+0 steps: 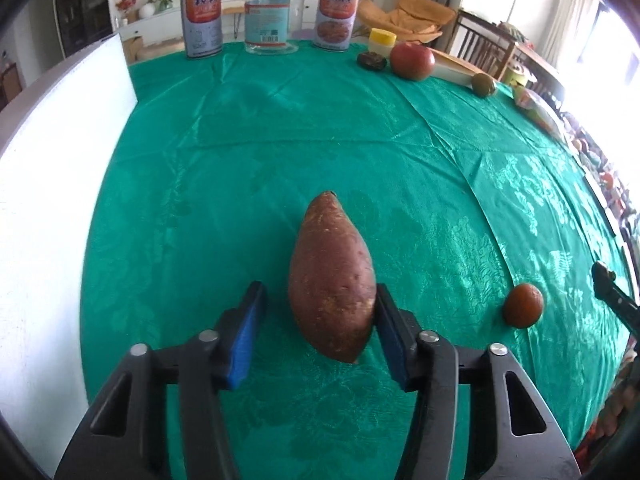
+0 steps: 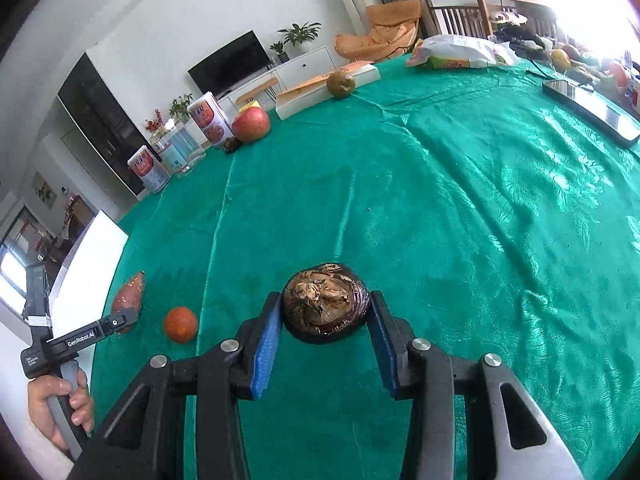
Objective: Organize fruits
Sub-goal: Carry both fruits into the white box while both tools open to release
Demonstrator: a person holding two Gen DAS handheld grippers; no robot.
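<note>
A reddish-brown sweet potato (image 1: 332, 280) lies on the green tablecloth (image 1: 280, 140) between the open jaws of my left gripper (image 1: 318, 300); the right pad touches it, the left pad stands apart. It also shows in the right wrist view (image 2: 129, 298). A small orange fruit (image 1: 523, 305) lies to its right, also seen in the right wrist view (image 2: 181, 324). My right gripper (image 2: 325, 312) has its blue pads on both sides of a dark, wrinkled round fruit (image 2: 325, 304) resting on the cloth.
At the far edge stand two tins (image 1: 202, 20), a clear jar (image 1: 269, 16), a red apple (image 1: 412, 61), a dark fruit (image 1: 371, 60), a greenish fruit (image 1: 483, 85) and a white box (image 2: 328, 88). A white board (image 1: 60, 160) stands left. A phone (image 2: 592, 108) lies right.
</note>
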